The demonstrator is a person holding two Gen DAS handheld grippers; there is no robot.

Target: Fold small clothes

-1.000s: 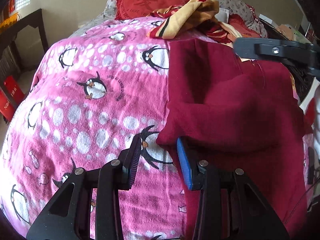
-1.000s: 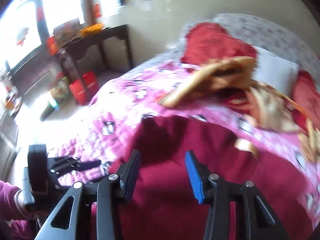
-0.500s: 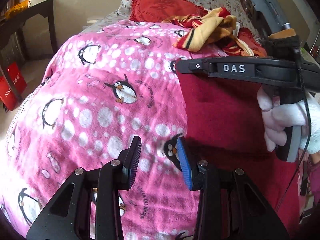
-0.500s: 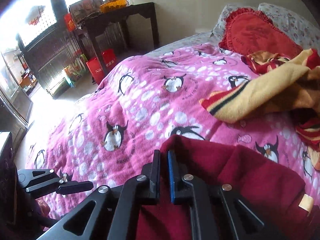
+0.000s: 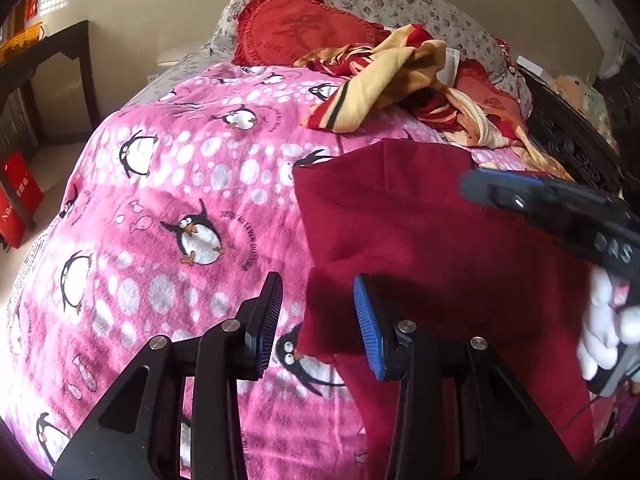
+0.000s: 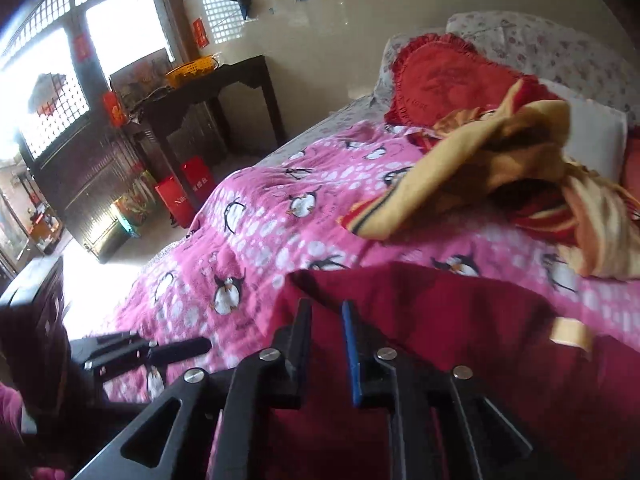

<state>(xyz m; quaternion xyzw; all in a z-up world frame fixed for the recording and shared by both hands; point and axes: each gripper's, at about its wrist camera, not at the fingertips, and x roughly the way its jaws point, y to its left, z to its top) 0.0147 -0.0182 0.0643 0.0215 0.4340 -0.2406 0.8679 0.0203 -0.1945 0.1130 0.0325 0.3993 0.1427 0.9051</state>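
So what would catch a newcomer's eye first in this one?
The bright pink penguin blanket covering the bed, then the dark red garment spread over its right side in the left wrist view. Beyond it, a yellow and red cloth lies crumpled in front of a frilled red cushion at the head of the bed.

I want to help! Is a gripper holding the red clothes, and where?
Nothing is held. The left gripper is open by the red garment; the right gripper, jaws opening, is empty.
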